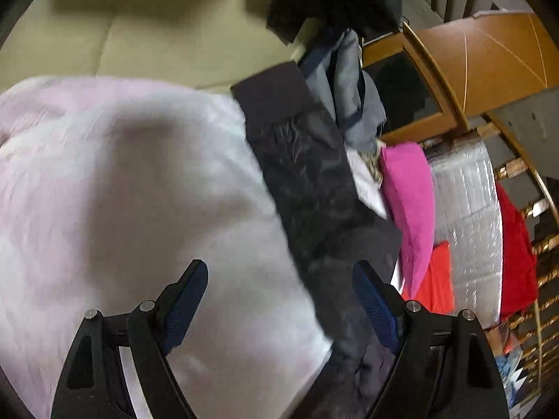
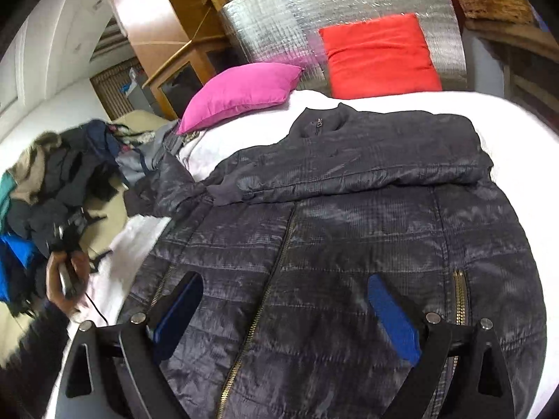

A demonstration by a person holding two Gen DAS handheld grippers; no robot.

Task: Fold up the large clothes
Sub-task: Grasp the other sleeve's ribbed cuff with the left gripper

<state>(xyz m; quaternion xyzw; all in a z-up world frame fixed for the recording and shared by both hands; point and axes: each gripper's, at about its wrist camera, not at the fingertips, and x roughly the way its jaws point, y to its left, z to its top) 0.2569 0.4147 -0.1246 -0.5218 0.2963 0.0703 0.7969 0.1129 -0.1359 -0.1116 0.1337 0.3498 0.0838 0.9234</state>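
left gripper (image 1: 279, 300) hangs over the white sheet (image 1: 122, 192) with jaws released and nothing between them; the jacket sleeve (image 1: 307, 181) runs just right of it, its cuff at the far end. far right of that: clothes pile (image 1: 349, 80), pink pillow (image 1: 408, 202).

right gripper (image 2: 284, 310) hangs above the jacket (image 2: 349, 227), jaws spread wide, no fabric pinched. the jacket lies front-up on the bed, zipper (image 2: 276, 265) closed, collar far. the right sleeve (image 2: 367, 171) is already folded across the chest; the left sleeve trails off the left side toward the pile. the left hand (image 2: 66, 279) is blurred at the left edge, so its grip there is unclear.

step, i'd say: first sleeve in, second sleeve pending. next move calls for the left gripper to pinch the sleeve near its cuff and carry it right, across the chest, over the folded one. then fold the hem toward the collar.
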